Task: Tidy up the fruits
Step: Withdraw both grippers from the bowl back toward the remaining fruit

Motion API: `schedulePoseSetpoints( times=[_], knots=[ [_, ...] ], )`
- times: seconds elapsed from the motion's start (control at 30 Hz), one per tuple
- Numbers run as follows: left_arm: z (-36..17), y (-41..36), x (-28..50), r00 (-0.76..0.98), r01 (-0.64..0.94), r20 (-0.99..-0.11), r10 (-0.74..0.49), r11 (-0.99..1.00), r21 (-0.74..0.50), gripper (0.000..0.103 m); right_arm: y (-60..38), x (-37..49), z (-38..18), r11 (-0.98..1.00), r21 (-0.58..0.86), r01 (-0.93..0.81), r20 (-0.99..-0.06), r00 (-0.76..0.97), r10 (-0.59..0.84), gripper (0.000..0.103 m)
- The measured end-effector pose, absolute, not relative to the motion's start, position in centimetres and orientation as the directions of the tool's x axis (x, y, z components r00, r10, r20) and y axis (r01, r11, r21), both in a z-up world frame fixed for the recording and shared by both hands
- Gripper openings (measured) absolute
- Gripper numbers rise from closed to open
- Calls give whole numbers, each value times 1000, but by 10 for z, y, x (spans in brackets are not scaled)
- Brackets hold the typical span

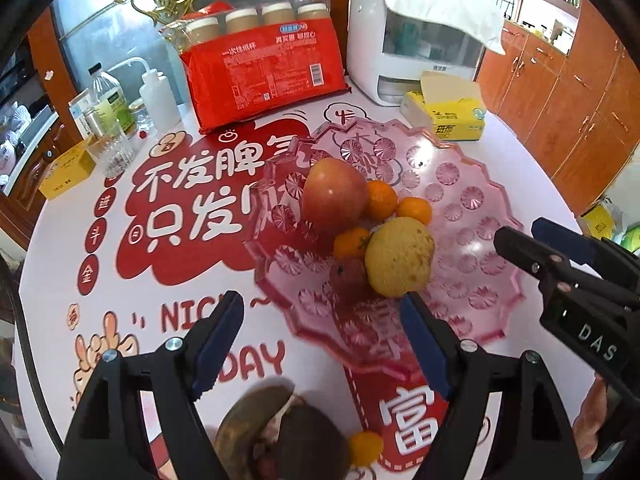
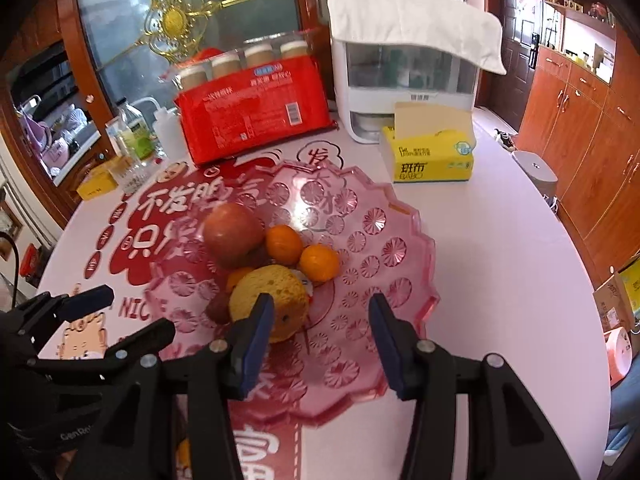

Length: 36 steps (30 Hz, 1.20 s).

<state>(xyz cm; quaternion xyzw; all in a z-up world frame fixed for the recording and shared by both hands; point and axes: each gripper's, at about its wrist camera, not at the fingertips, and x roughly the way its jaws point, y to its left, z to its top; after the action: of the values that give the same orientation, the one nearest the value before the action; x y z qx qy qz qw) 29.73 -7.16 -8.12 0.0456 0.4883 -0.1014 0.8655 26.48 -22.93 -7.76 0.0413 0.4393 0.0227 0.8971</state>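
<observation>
As seen through the left wrist camera: pink glass dish (image 1: 472, 200) on the round table (image 1: 532, 152), loaded with one apple (image 1: 334, 194), one large yellow citrus (image 1: 398, 258), three tangerines (image 1: 382, 200) and one small reddish fruit (image 1: 349, 280) at the pile's near edge. Left gripper (image 1: 320, 344) held above the table just short of the dish, jaws wide apart, nothing between them. Off the dish, near the bottom edge: one small orange fruit (image 1: 364, 448) and one brownish split fruit (image 1: 276, 432), both lying on the table. Right gripper (image 1: 524, 240) entering from the right, jaws slightly apart, empty

From the right wrist camera: same dish (image 2: 380, 248), same apple (image 2: 232, 234), yellow citrus (image 2: 268, 300), three tangerines (image 2: 320, 262) counted again, the third half hidden behind the citrus. Right gripper (image 2: 320, 340) over the near part of the dish, jaws apart, gripping nothing. Left gripper (image 2: 120, 320) at the left, also parted

Judged mostly complete: six pieces gathered on the dish, apparently two left on the table for collection. Background items: one red pack of paper cups (image 1: 260, 76), one tissue box (image 1: 448, 114), one white appliance (image 1: 404, 40)
</observation>
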Motion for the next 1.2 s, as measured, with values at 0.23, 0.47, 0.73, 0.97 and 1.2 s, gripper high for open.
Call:
schedulePoseSetpoints(
  times=[0.23, 0.47, 0.73, 0.97, 1.2],
  knots=[
    [-54, -53, 262, 528, 226, -839, -132, 974, -12, 80, -222, 229, -49, 995, 98, -24, -757, 647, 90, 50],
    [-34, -31, 228, 555, 221, -819, -143, 975, -21, 81, -210, 188, -21, 994, 88, -62, -721, 685, 106, 50],
    [-23, 2, 194, 593, 209, -795, -132, 978, -7, 82, -195, 148, 0, 991, 73, -108, -689, 714, 129, 50],
    [-21, 41, 172, 607, 187, -785, -129, 982, -17, 82, -175, 124, 9, 986, 57, -155, -668, 728, 153, 50],
    [-30, 76, 158, 613, 174, -781, -124, 985, -20, 83, -149, 112, 0, 976, 49, -213, -671, 717, 190, 50]
  ],
)
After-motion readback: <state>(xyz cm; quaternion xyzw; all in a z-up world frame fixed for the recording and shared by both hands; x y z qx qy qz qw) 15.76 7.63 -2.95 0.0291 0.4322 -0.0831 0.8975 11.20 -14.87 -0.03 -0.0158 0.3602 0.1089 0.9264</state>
